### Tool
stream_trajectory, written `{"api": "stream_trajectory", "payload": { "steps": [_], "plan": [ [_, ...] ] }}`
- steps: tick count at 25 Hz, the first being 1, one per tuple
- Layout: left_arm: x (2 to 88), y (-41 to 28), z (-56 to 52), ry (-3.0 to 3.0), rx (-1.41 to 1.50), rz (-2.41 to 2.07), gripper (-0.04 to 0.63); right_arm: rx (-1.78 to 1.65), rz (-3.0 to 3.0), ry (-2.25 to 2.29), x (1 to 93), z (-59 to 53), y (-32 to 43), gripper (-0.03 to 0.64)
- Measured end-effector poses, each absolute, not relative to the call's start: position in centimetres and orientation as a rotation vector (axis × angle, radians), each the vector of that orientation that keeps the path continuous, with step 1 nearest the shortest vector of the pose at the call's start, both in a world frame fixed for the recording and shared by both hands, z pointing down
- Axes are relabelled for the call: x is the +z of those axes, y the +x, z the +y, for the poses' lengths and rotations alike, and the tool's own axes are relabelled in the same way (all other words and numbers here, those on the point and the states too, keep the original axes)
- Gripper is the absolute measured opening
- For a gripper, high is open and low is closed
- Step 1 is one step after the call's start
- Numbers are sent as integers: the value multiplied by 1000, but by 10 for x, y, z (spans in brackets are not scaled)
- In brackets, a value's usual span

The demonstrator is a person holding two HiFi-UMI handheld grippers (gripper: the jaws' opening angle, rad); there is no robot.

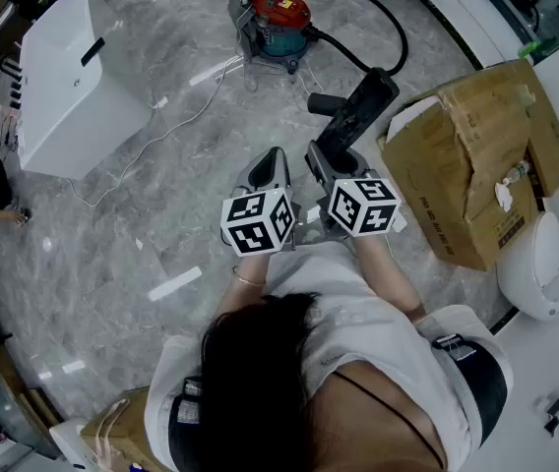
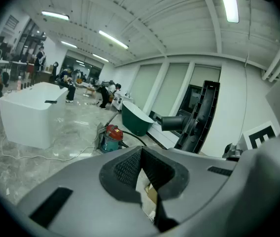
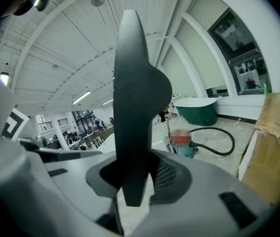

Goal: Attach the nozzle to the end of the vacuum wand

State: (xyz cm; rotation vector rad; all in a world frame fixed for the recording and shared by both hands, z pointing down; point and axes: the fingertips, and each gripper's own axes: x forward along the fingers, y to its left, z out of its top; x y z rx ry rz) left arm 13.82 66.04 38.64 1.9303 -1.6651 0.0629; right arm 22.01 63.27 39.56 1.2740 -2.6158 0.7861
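1. Nozzle (image 3: 135, 98) is sitting clamped in the right gripper (image 3: 135, 179), raised above the floor; the left gripper (image 2: 141, 164) is riding closed and empty.
2. Held by one gripper alone, the nozzle is likely risking a pivot, misaligning its neck with the wand.

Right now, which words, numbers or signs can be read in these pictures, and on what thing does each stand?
No text can be read.
Label on the red vacuum lid: too small to read.
Marks on the cardboard box: too small to read.
Patterns on the left marker cube and the right marker cube: black-and-white squares, no letters.
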Motion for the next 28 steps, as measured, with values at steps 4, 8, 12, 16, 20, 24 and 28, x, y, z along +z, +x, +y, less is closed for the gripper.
{"api": "stream_trajectory", "payload": {
  "steps": [4, 8, 12, 16, 20, 24, 28],
  "plan": [
    [385, 136, 656, 1930, 63, -1669, 2, 786, -2611, 1279, 396, 631, 219, 121],
    [385, 133, 652, 1927, 67, -1677, 2, 786, -2599, 1279, 398, 628, 216, 121],
    [387, 133, 647, 1931, 80, -1682, 2, 784, -2592, 1274, 401, 623, 215, 121],
    [390, 129, 641, 1935, 100, -1684, 2, 782, -2594, 1256, 402, 618, 208, 120],
    [393, 123, 629, 1935, 112, -1684, 2, 783, -2564, 1267, 406, 608, 203, 121],
    [394, 115, 616, 1939, 118, -1681, 2, 779, -2552, 1283, 405, 595, 196, 121],
    [395, 108, 600, 1958, 139, -1684, 2, 775, -2554, 1304, 403, 579, 189, 120]
  ]
}}
